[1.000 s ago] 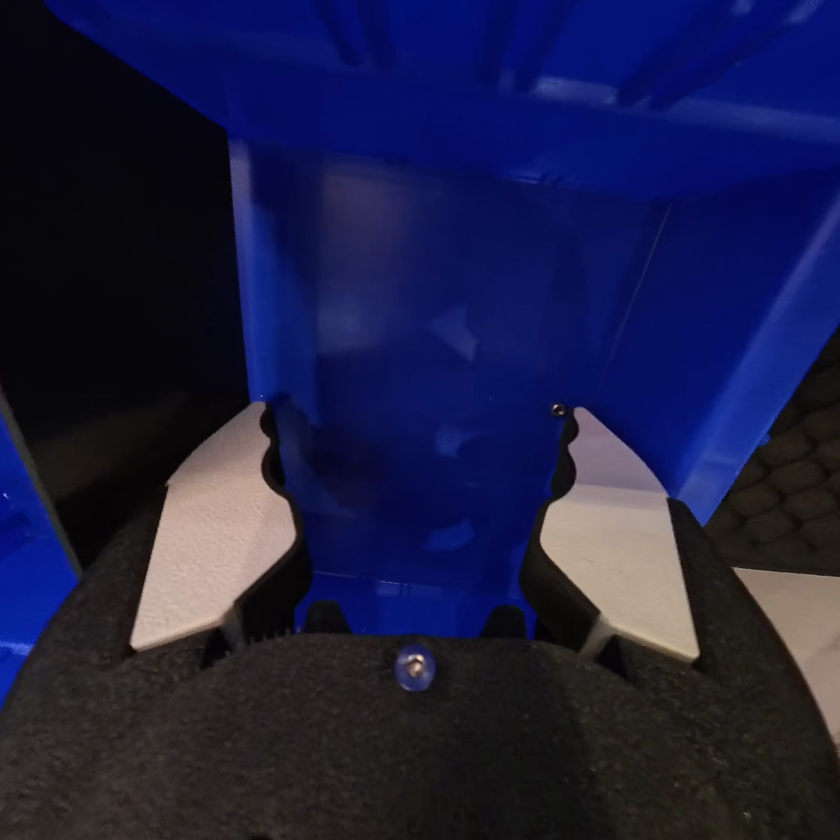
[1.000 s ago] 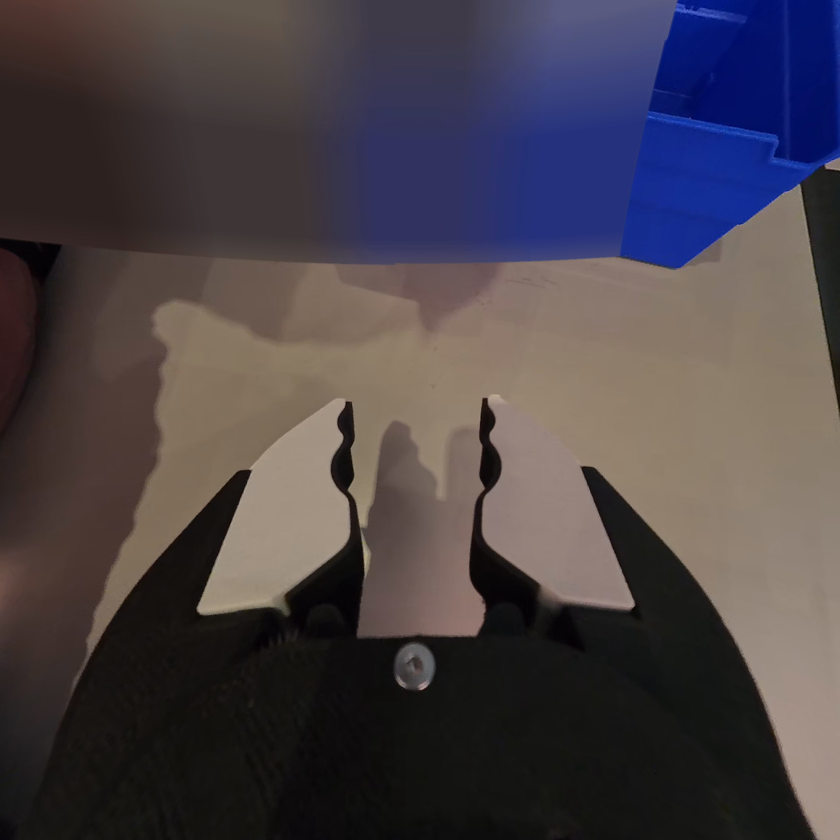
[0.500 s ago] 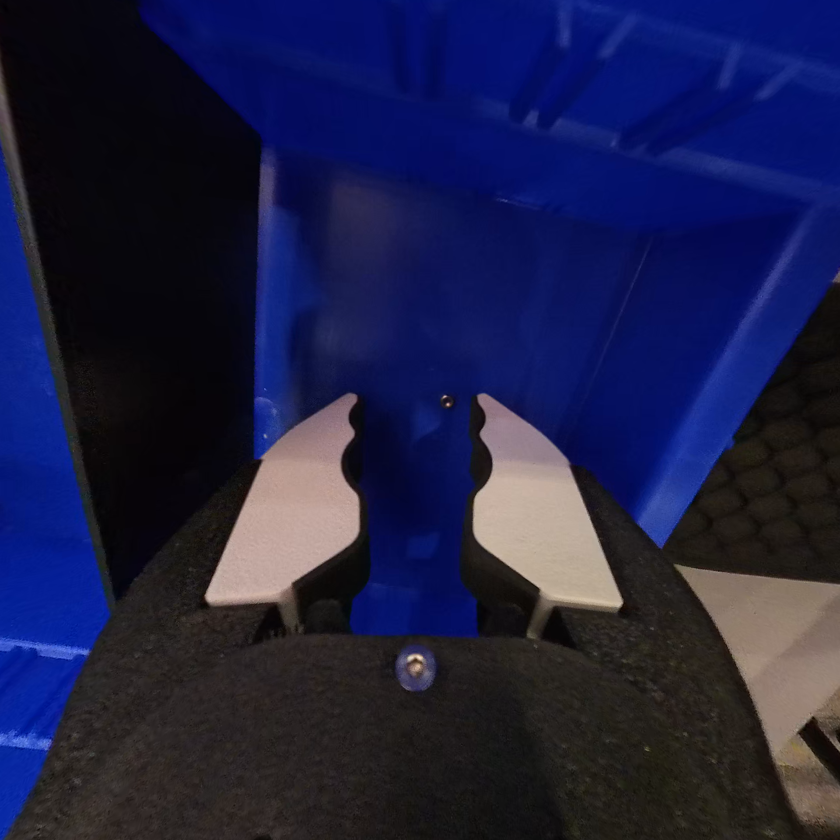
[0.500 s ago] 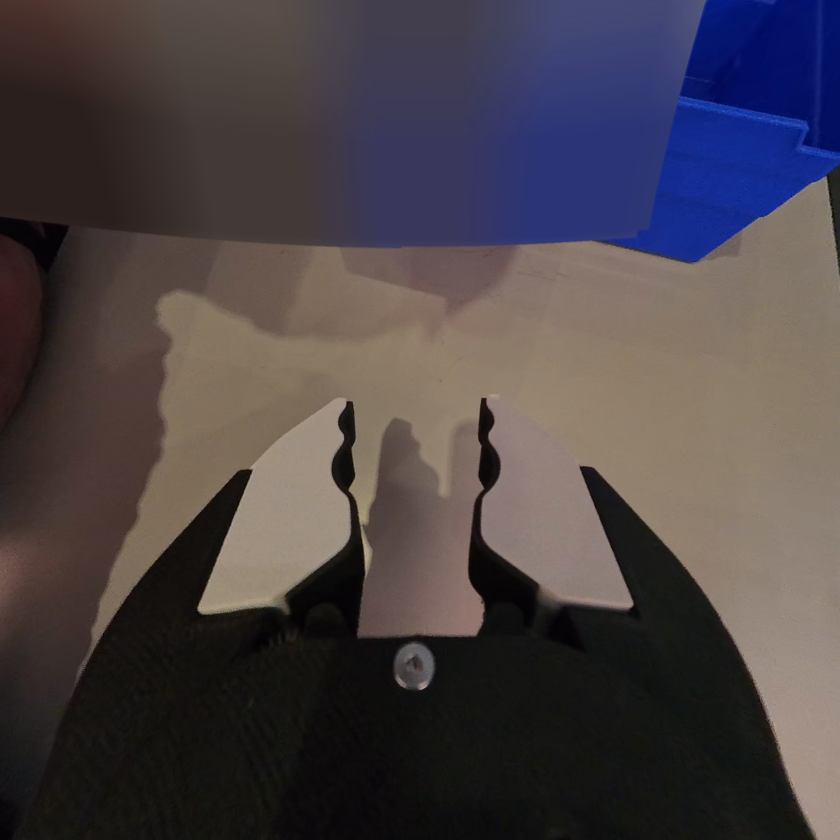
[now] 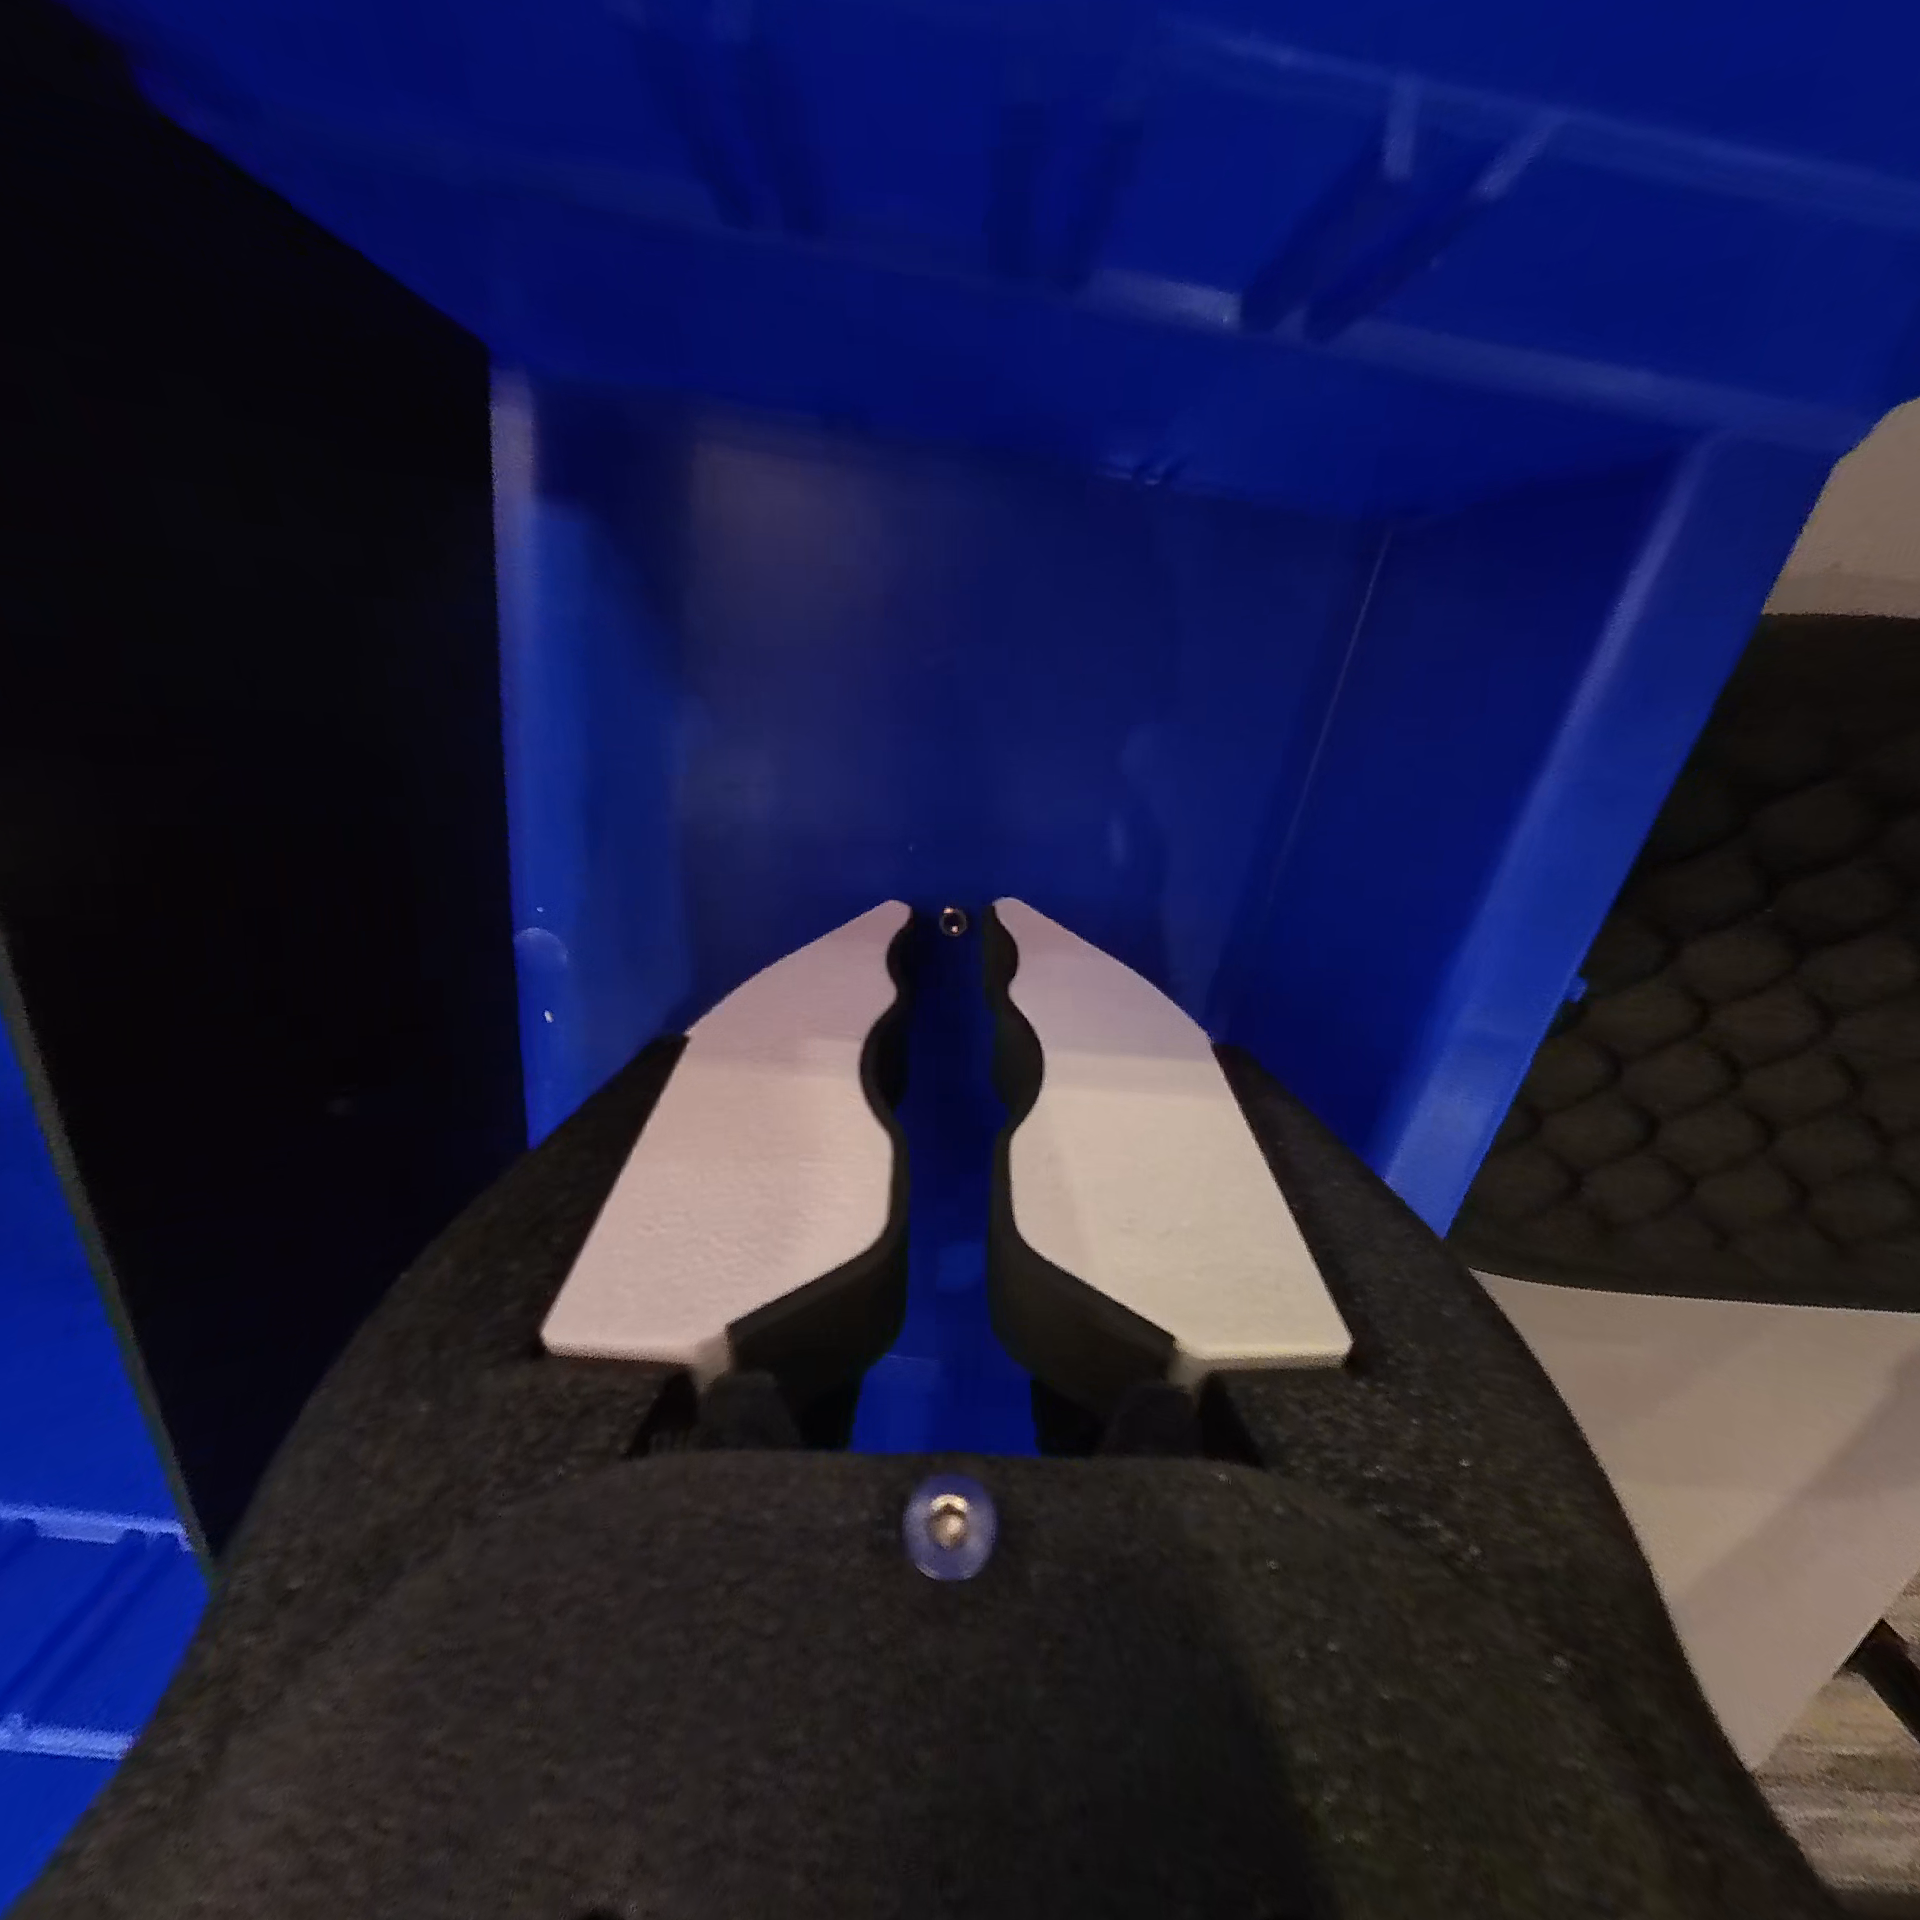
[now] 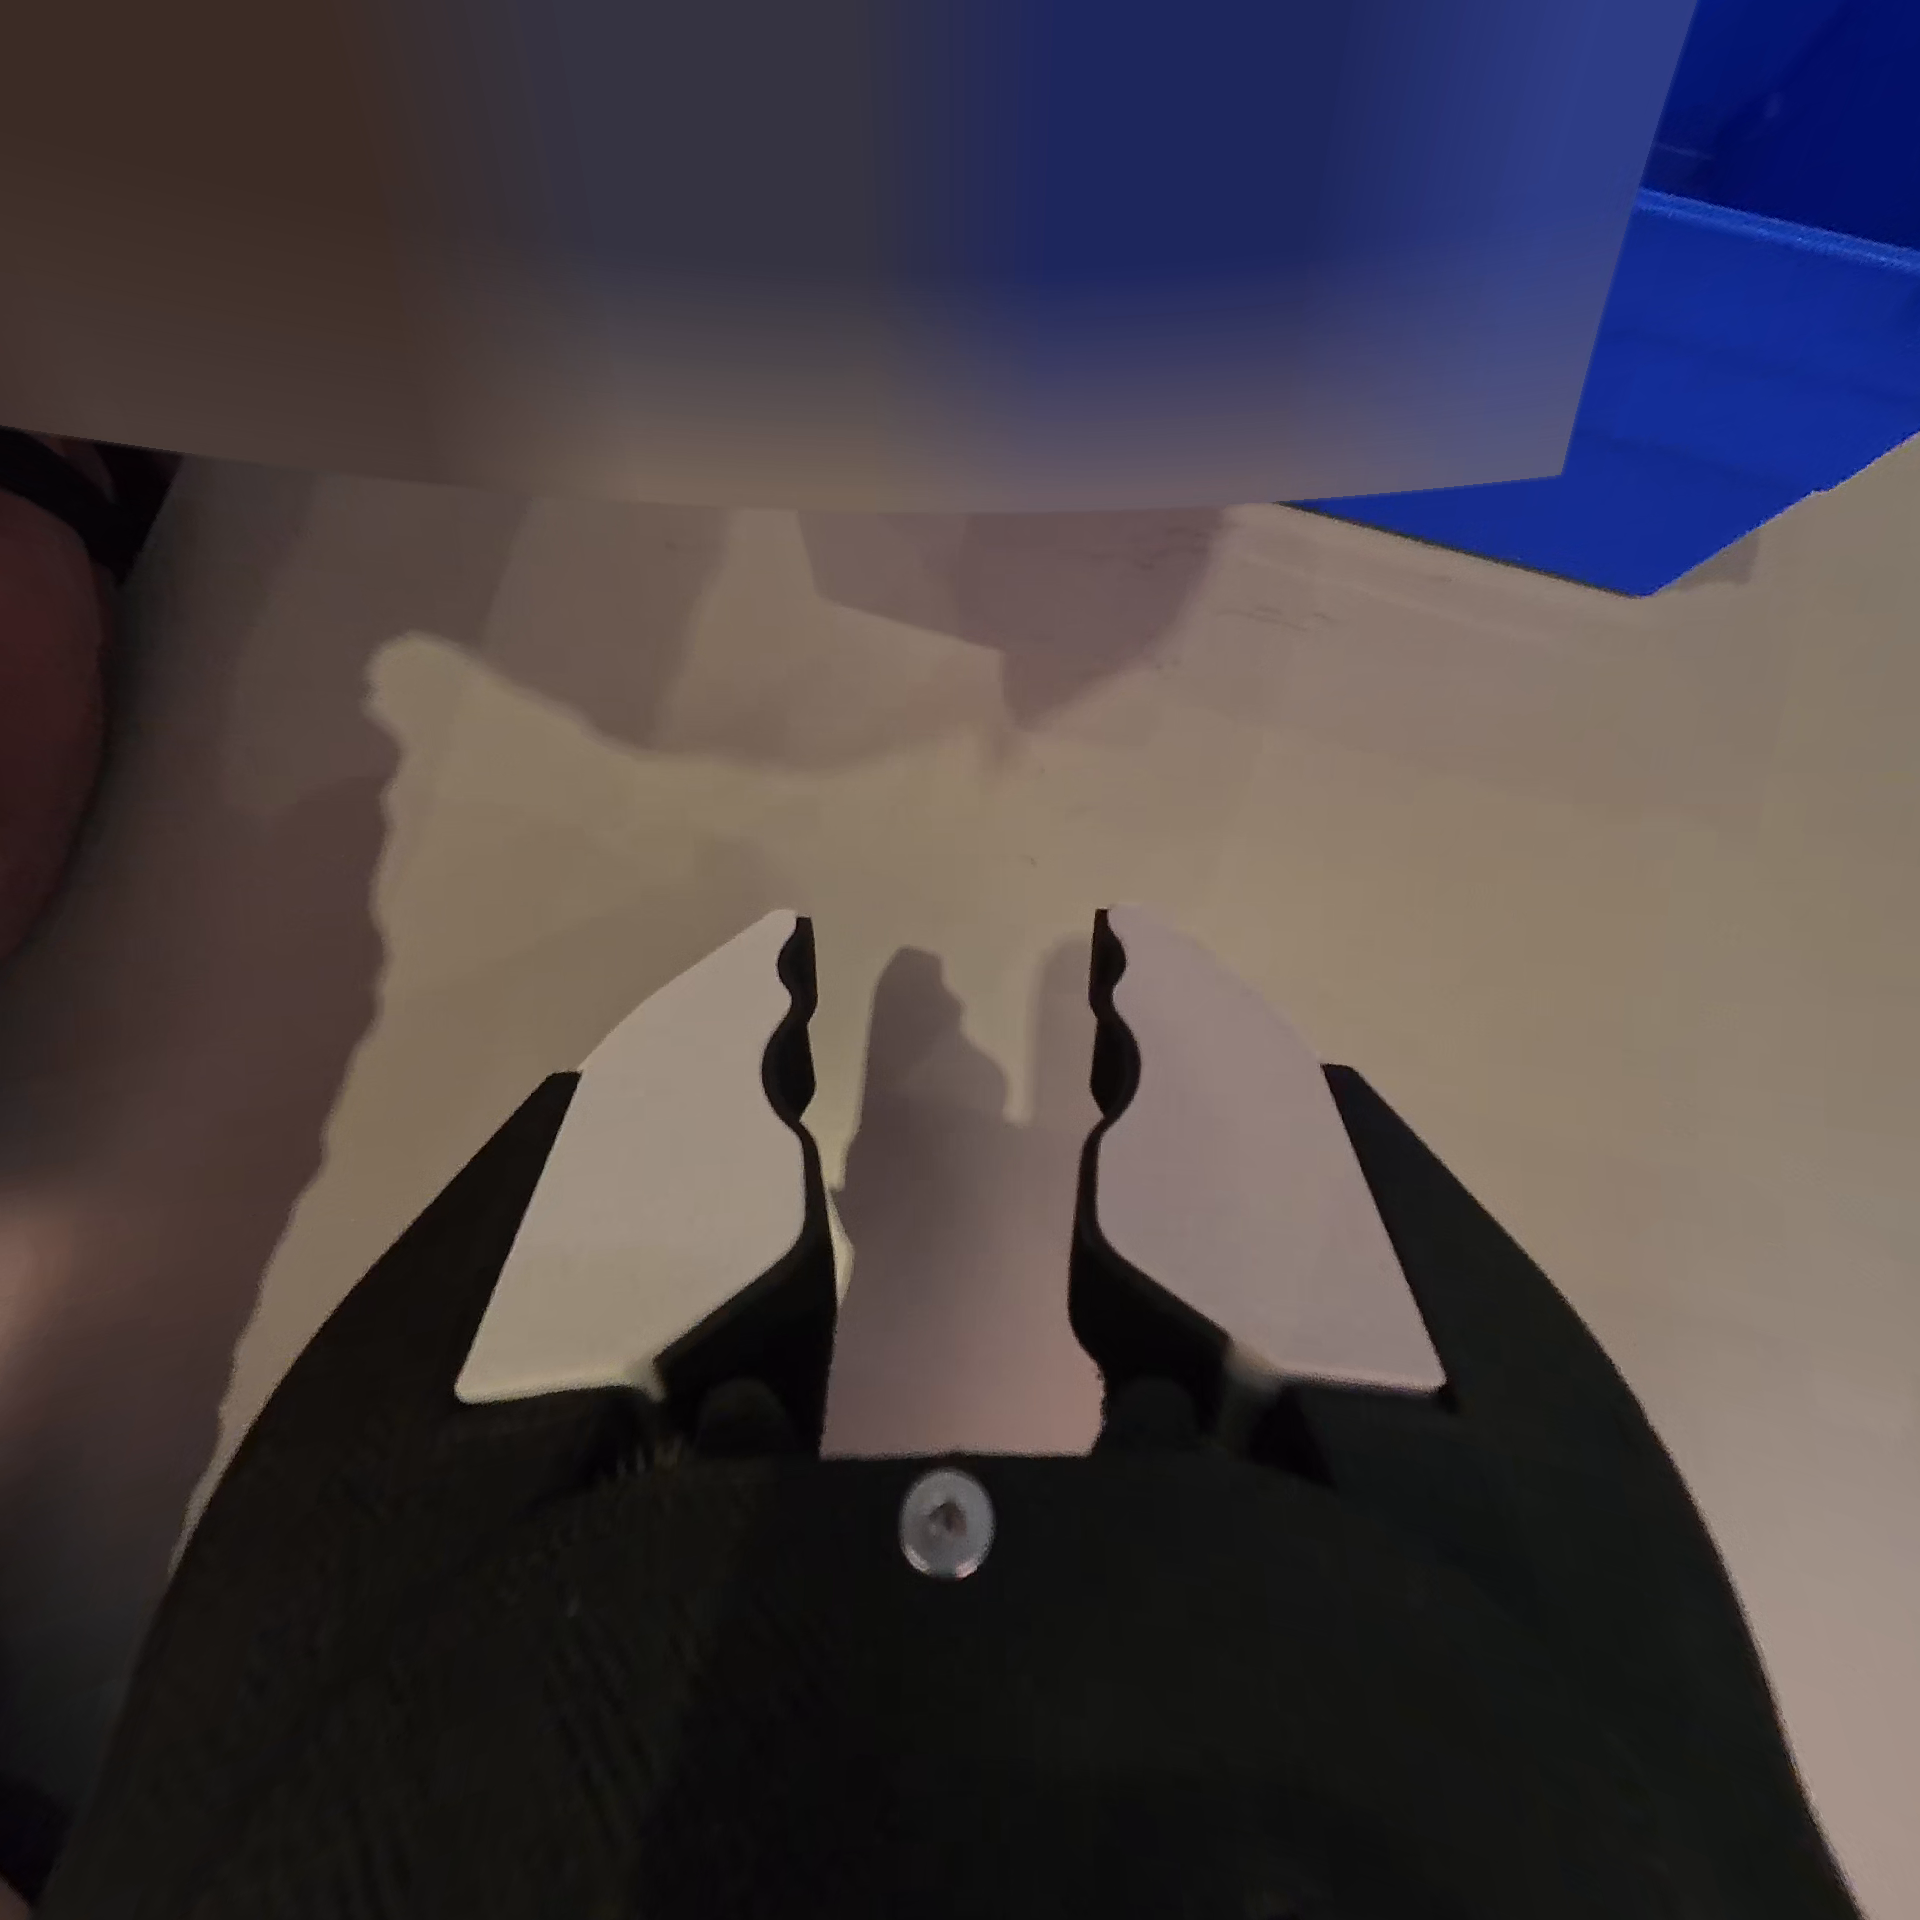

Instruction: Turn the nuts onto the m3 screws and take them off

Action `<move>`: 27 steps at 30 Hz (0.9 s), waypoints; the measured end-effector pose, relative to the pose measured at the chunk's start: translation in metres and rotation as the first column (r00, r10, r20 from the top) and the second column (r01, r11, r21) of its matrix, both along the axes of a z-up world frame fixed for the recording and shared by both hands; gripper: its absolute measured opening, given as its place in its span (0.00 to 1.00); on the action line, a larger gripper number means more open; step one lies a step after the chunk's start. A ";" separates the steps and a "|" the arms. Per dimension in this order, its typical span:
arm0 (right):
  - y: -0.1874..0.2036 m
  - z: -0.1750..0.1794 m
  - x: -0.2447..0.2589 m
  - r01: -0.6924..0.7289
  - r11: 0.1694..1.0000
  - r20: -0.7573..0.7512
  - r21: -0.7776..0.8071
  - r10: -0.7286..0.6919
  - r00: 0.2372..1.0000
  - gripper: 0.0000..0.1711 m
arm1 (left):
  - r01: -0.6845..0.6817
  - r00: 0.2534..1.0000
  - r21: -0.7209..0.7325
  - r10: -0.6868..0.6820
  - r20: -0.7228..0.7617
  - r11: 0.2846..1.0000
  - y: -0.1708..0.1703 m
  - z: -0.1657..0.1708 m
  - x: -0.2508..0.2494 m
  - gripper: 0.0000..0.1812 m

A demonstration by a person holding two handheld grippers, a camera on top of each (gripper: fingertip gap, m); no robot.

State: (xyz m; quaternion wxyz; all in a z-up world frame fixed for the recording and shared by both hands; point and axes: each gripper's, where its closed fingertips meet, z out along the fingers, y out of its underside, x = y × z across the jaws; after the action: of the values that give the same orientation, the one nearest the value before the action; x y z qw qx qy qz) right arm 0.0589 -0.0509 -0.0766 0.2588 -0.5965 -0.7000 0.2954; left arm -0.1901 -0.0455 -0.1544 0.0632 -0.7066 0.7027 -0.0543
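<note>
The blue bin [image 5: 935, 644] looks like moulded plastic, smooth and fairly glossy, with soft sheen on its floor. The small nut [image 5: 951, 921] in it glints like metal. The left gripper [image 5: 951, 925] has matt pale finger plates with a fine grain, set in rough, speckled black material (foam-like). Beside the bin, black padding [image 5: 1704, 997] has a scaled, matt texture. Under the right gripper [image 6: 954, 920], the table [image 6: 1455, 935] is smooth, matt beige.
</note>
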 end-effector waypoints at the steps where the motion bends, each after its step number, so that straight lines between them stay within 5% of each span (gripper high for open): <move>1: 0.000 0.000 0.000 -0.001 1.000 0.000 -0.001 0.001 1.000 0.30 | -0.001 1.000 0.000 0.001 0.001 1.000 0.000 0.000 0.000 0.05; 19: -0.004 0.009 0.000 -0.012 1.000 -0.037 0.002 0.012 0.999 0.29 | 0.000 1.000 0.064 0.001 -0.007 0.998 0.004 0.000 -0.001 0.04; 27: -0.008 0.012 -0.003 -0.028 1.000 -0.041 0.010 0.028 0.999 0.29 | -0.108 0.994 -0.016 0.109 0.012 0.994 0.004 -0.001 0.000 0.03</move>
State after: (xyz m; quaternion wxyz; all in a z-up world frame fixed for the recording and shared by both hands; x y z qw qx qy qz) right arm 0.0561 -0.0593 -0.0642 0.2719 -0.5791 -0.7043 0.3078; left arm -0.1904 -0.0413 -0.1553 0.0652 -0.7438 0.6624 -0.0610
